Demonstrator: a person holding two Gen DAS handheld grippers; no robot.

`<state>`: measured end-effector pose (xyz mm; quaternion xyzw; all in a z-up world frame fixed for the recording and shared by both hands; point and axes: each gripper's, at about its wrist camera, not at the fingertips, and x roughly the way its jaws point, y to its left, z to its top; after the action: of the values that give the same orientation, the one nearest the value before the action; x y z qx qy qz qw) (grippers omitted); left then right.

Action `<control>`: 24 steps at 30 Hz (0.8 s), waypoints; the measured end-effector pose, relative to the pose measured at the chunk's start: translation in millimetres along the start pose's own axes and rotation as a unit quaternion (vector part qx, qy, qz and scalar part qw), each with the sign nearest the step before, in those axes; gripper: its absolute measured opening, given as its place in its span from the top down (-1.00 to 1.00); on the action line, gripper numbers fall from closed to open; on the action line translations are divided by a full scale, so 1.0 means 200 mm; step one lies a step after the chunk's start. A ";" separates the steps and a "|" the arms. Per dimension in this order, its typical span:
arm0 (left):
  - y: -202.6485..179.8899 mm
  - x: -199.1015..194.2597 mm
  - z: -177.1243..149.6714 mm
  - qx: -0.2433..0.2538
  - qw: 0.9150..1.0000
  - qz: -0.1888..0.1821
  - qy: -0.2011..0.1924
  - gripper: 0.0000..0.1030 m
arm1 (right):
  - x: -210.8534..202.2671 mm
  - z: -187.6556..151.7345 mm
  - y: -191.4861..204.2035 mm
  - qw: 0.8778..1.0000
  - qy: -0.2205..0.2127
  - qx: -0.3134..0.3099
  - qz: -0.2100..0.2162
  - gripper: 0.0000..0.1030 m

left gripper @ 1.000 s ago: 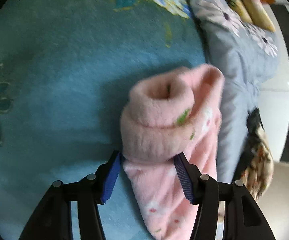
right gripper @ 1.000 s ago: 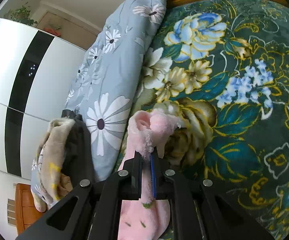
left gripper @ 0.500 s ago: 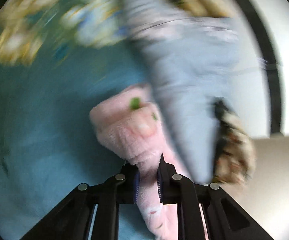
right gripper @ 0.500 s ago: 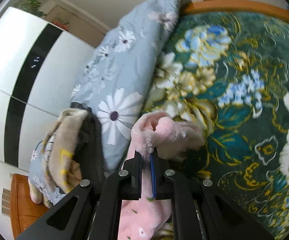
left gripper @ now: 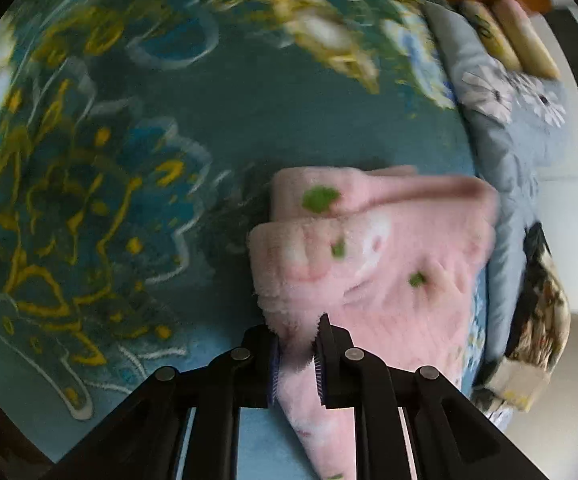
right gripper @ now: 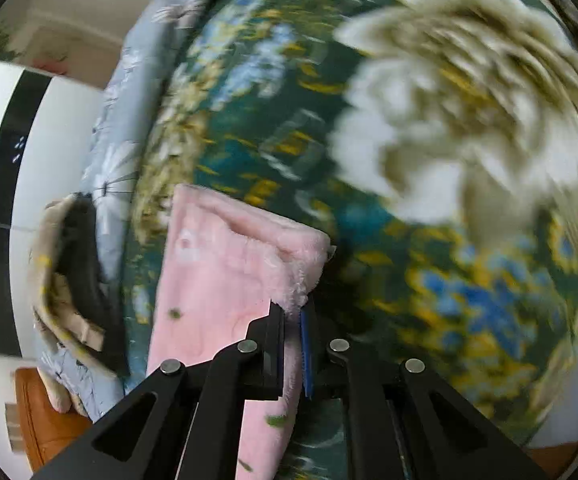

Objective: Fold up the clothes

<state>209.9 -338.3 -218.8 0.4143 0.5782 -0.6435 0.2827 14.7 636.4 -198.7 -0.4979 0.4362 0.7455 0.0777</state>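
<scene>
Soft daylight, heavy motion blur across the floral bedspread, fisheye bending and dark vignetted corners.

Open floral bedspread stretching left of the pink garment. Blocked on the far side by a grey daisy quilt and a clothes heap beside it.

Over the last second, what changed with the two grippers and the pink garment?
The left gripper, open around the pink garment a second ago, has closed on it. The garment, bunched into a roll then, is now pulled out flatter over the floral bedspread. The right gripper stays clamped on the garment's other corner; the grey quilt has not moved.
</scene>
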 end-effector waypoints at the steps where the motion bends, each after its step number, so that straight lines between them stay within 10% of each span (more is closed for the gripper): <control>1: -0.05 -0.02 0.01 0.013 1.000 -0.007 -0.003 0.71 | -0.01 0.00 -0.01 1.000 -0.001 0.002 0.003 0.87; 11: 0.07 -0.01 0.05 0.007 0.999 0.015 0.035 0.51 | 0.00 -0.01 0.03 0.999 0.009 -0.048 -0.022 0.86; 15: 0.12 -0.04 0.09 -0.008 0.997 0.035 0.071 0.04 | -0.01 0.00 0.01 0.998 0.016 -0.053 -0.013 0.70; 20: -0.12 -0.29 0.14 0.062 0.994 0.084 -0.022 0.02 | -0.13 0.02 0.03 0.996 -0.018 -0.086 -0.034 0.50; 24: -0.39 -0.23 0.05 0.135 0.988 0.077 -0.016 -0.03 | -0.15 0.07 0.19 0.986 -0.031 -0.158 -0.043 0.35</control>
<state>164.7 -340.7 -138.6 0.4815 0.4474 -0.6986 0.2826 -0.4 633.3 -151.2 -0.4988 0.2883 0.8162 0.0435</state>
